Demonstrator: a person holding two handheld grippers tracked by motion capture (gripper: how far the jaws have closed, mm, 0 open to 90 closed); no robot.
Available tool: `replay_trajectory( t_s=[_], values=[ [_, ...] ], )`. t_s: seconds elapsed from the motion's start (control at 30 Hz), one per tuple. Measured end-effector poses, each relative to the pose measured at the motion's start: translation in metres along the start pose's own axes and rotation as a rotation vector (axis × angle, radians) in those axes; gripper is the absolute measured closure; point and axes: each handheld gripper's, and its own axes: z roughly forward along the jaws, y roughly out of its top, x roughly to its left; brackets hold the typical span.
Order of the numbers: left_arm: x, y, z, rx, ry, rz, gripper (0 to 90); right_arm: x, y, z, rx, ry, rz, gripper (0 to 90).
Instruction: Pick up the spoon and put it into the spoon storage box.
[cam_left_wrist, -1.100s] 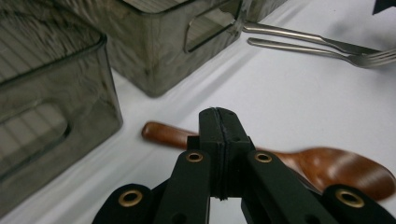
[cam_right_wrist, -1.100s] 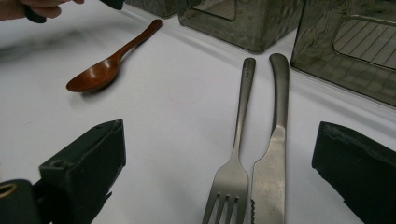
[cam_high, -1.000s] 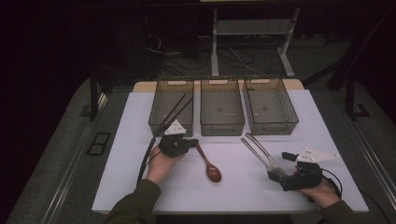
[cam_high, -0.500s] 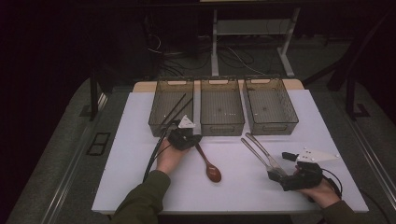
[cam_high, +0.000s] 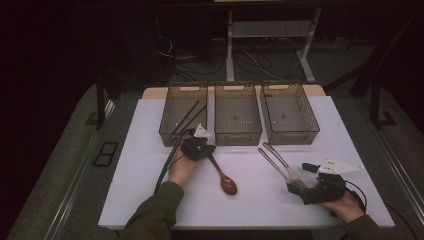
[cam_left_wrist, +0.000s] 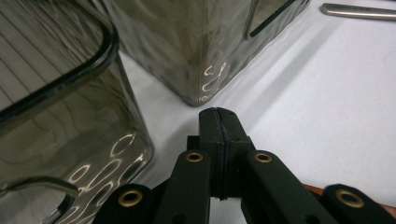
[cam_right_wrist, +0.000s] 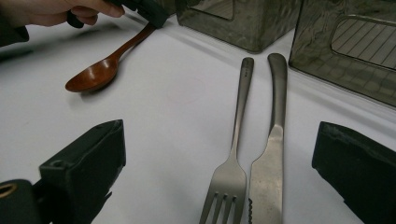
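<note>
Your wide-open right claw (cam_right_wrist: 219, 186) straddles fork (cam_right_wrist: 233, 154) and knife (cam_right_wrist: 271, 154), handles pointing away; left claw (cam_left_wrist: 219, 126), pinched empty, probably sits just above the spoon (cam_high: 223, 175) handle.

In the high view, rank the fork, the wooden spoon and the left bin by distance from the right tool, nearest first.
From the right tool:
1. Fork, right at its tip, reaching up and left.
2. Wooden spoon, mid-table, to its left.
3. Left bin, far back-left, with chopsticks inside.

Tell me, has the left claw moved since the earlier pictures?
Yes. The left claw has moved away from the person and to the right, toward the gap between the left bin and the middle bin.
</note>
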Motion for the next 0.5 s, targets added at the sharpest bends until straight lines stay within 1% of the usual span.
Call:
replay_trajectory(
  t_s=[0.1,0.17,0.3,0.37,0.43,0.5],
  values=[
    [0.0006,-0.0005,-0.0009,0.006,0.001,0.009,89.1,-0.0004,0.0001,-0.0003,-0.001,-0.002,0.000,2.1],
    [-0.0005,-0.0012,-0.0016,0.014,0.005,0.008,89.2,-0.0008,0.0001,-0.0007,-0.002,-0.003,0.001,2.1],
    [-0.0008,-0.0021,-0.0031,0.025,0.005,0.027,89.2,-0.0013,0.0001,-0.0013,-0.005,-0.003,0.003,2.1],
    [-0.0021,-0.0028,-0.0045,0.031,0.007,0.021,89.2,-0.0015,0.0000,-0.0015,-0.006,-0.003,0.004,2.1],
    [-0.0024,-0.0034,-0.0064,0.042,0.010,0.034,89.2,-0.0016,0.0000,-0.0017,-0.007,-0.003,0.003,2.1],
    [-0.0037,-0.0047,-0.0085,0.049,0.014,0.031,89.2,-0.0014,0.0001,-0.0020,-0.009,-0.003,0.006,2.1]
  ],
)
